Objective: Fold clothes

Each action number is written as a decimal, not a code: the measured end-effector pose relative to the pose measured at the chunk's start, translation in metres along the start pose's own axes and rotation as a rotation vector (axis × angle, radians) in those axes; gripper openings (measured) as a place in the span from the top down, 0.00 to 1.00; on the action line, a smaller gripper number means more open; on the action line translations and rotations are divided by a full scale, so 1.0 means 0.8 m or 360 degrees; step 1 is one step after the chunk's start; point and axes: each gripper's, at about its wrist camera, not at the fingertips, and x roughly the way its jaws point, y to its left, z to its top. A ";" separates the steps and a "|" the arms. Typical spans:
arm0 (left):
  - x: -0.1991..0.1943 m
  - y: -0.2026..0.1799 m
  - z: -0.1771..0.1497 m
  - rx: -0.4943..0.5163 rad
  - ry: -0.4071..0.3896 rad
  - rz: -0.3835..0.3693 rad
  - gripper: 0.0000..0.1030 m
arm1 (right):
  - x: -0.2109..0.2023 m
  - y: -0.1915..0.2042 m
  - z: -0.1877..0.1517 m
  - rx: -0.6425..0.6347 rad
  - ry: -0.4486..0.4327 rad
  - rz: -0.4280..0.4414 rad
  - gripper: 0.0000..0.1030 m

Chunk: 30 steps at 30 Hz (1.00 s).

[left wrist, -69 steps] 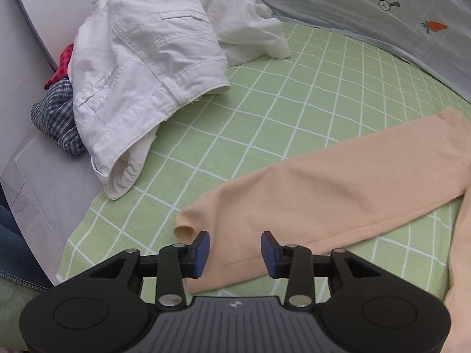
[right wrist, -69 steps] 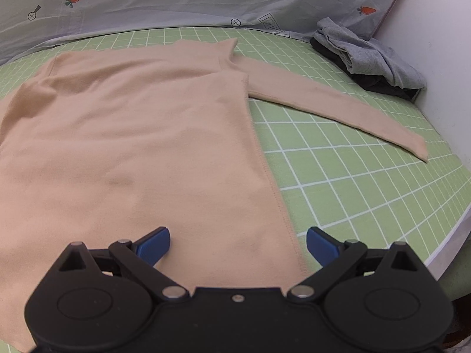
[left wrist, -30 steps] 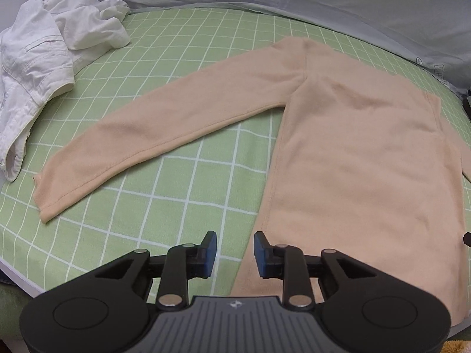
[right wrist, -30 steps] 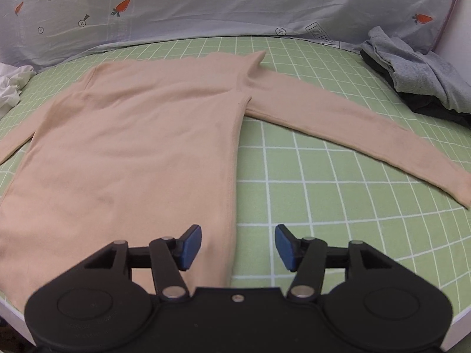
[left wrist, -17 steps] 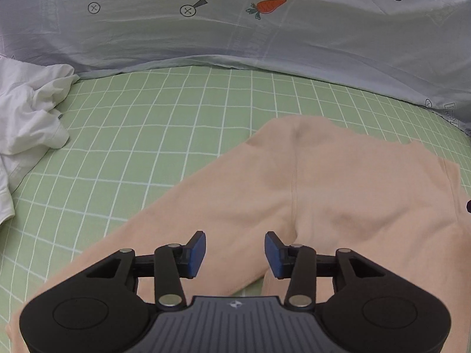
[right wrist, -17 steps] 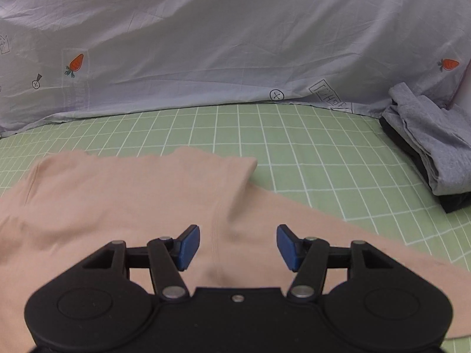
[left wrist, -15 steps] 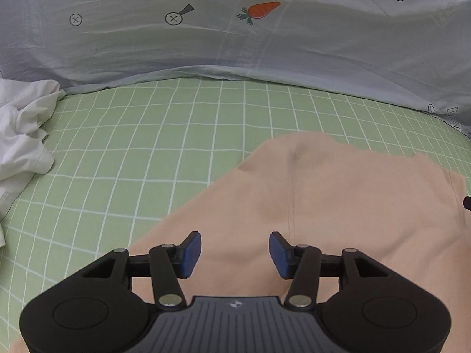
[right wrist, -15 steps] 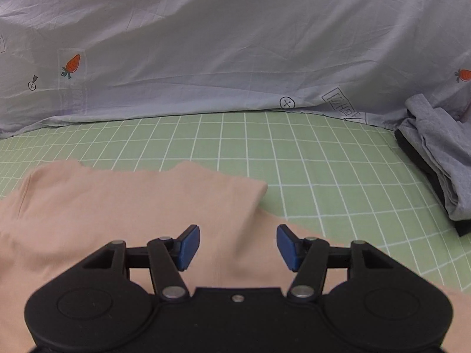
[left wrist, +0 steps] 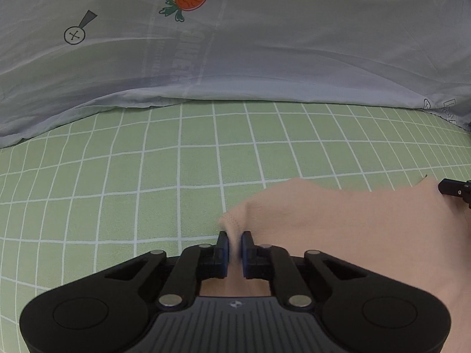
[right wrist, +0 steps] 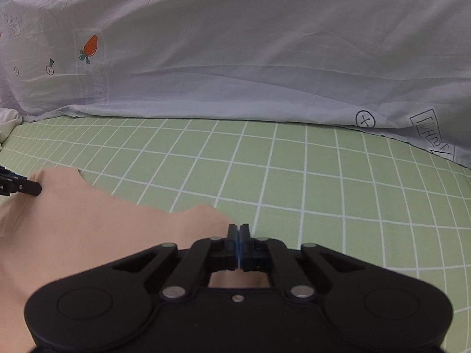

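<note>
Now your left gripper has its jaws pinched on a bunch of the top at lower centre of its frame, and your right gripper has its jaws closed tight on the top's other far corner, lower centre of that view. Lift both together, level, and carry the edge toward you over the bed, keeping the fabric taut between them
</note>
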 end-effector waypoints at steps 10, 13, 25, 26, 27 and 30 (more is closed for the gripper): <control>0.006 0.005 0.009 -0.0174 -0.0055 0.0188 0.85 | 0.019 0.005 0.023 0.0083 -0.0075 -0.0079 0.98; -0.011 0.003 0.006 -0.0197 -0.0083 0.0213 0.77 | 0.003 0.007 0.025 0.0121 -0.0130 -0.0162 0.69; -0.110 -0.044 -0.120 -0.0287 0.0048 0.0192 0.39 | -0.152 -0.080 -0.136 0.0604 -0.0078 -0.0786 0.11; -0.114 -0.052 -0.133 -0.0276 0.0074 0.0200 0.39 | -0.163 -0.088 -0.157 0.0641 -0.0067 -0.0850 0.09; -0.119 -0.062 -0.144 -0.0240 0.0083 0.0210 0.39 | -0.171 -0.095 -0.172 0.0669 -0.0061 -0.0905 0.07; -0.127 -0.087 -0.165 -0.0129 0.0101 0.0263 0.36 | -0.196 -0.120 -0.213 0.0745 -0.0062 -0.1057 0.03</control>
